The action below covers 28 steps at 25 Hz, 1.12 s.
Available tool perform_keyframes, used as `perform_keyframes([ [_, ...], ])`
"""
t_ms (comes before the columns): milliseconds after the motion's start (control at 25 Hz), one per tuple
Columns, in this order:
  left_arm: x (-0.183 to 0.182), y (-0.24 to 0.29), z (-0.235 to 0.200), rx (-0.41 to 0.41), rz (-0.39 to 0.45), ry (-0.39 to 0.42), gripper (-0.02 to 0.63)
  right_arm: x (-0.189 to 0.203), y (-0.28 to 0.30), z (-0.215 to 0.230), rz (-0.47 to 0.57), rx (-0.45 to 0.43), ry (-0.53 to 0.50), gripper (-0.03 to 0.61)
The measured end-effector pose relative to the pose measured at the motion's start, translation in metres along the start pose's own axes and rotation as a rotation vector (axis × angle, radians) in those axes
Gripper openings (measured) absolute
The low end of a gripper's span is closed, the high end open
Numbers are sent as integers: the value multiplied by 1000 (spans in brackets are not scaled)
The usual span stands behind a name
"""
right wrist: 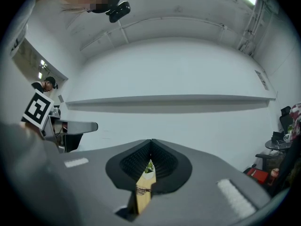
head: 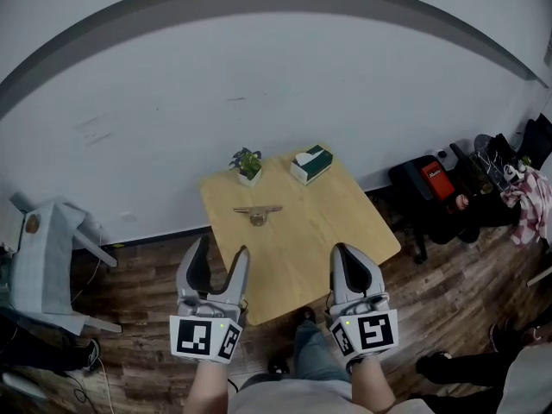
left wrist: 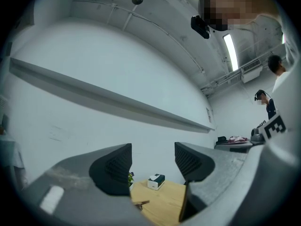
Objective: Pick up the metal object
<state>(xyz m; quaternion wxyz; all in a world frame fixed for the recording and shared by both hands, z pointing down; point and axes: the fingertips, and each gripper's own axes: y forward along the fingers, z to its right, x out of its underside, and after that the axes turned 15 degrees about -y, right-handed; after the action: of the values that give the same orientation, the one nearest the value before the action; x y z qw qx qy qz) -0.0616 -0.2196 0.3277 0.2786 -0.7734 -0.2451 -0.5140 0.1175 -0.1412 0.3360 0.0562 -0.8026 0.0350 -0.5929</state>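
Note:
The metal object (head: 257, 213), a flat brass-coloured piece, lies on the small wooden table (head: 336, 222) near its far left part. Both grippers hover over the table's near edge, well short of the object. My left gripper (head: 222, 253) is open with nothing between its fingers. My right gripper (head: 345, 253) is shut and holds nothing. In the left gripper view the open left gripper (left wrist: 153, 161) frames the table and the metal object (left wrist: 140, 204) far below. In the right gripper view the right gripper (right wrist: 151, 149) has its tips together, and the metal object (right wrist: 145, 190) shows through the slit below.
A small potted plant (head: 247, 164) and a green-and-white tissue box (head: 311, 164) stand at the table's far edge. A white chair (head: 52, 257) is at the left. Black bags (head: 435, 179) and clothes (head: 535, 201) lie at the right by the white wall. A person (head: 517, 378) stands at the bottom right.

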Motion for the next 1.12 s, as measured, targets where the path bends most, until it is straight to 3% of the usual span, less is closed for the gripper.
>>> perform_keyframes([
  [680,-3,103,-36,-87,50,16,287,10,125,41,57,-116,-13,2],
  [1120,-3,154,-61,-200,75,37,287,22,199,58,85,-231,-5,2],
])
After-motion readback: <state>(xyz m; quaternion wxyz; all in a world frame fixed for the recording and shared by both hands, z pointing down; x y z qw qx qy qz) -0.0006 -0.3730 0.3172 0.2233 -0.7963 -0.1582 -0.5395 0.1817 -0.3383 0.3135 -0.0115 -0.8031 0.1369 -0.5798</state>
